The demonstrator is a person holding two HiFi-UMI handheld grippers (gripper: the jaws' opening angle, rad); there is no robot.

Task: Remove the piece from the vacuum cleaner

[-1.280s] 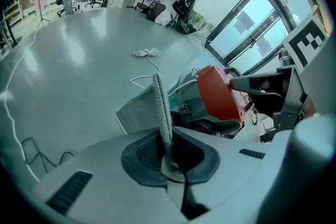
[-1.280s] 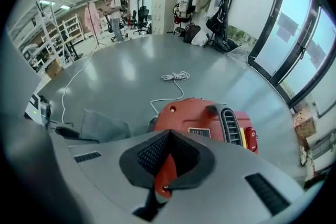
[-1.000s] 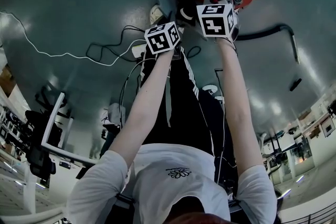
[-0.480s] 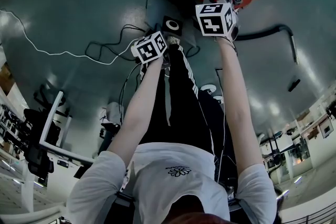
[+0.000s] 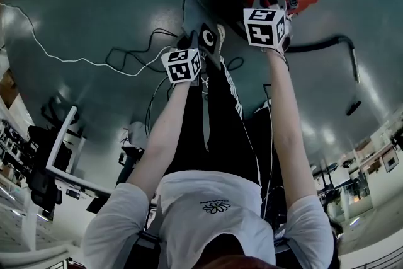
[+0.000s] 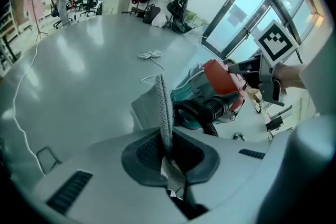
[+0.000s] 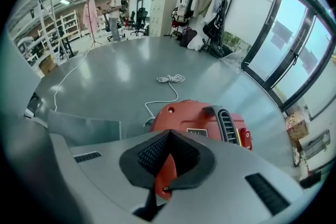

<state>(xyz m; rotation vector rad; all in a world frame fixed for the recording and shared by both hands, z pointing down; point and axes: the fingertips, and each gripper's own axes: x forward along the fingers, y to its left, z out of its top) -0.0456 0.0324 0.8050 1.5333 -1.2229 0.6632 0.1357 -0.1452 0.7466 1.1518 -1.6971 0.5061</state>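
Piece [image 6: 164, 107] pinched in left gripper [image 6: 169, 153]; right gripper [image 7: 167, 159] clamps the vacuum cleaner [image 7: 202, 119].

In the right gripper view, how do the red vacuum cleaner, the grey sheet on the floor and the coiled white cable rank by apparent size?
1. red vacuum cleaner, nearest, partly hidden.
2. grey sheet, only slightly smaller and also partly hidden, so this rank is unsure.
3. coiled white cable, far back, clearly smallest.
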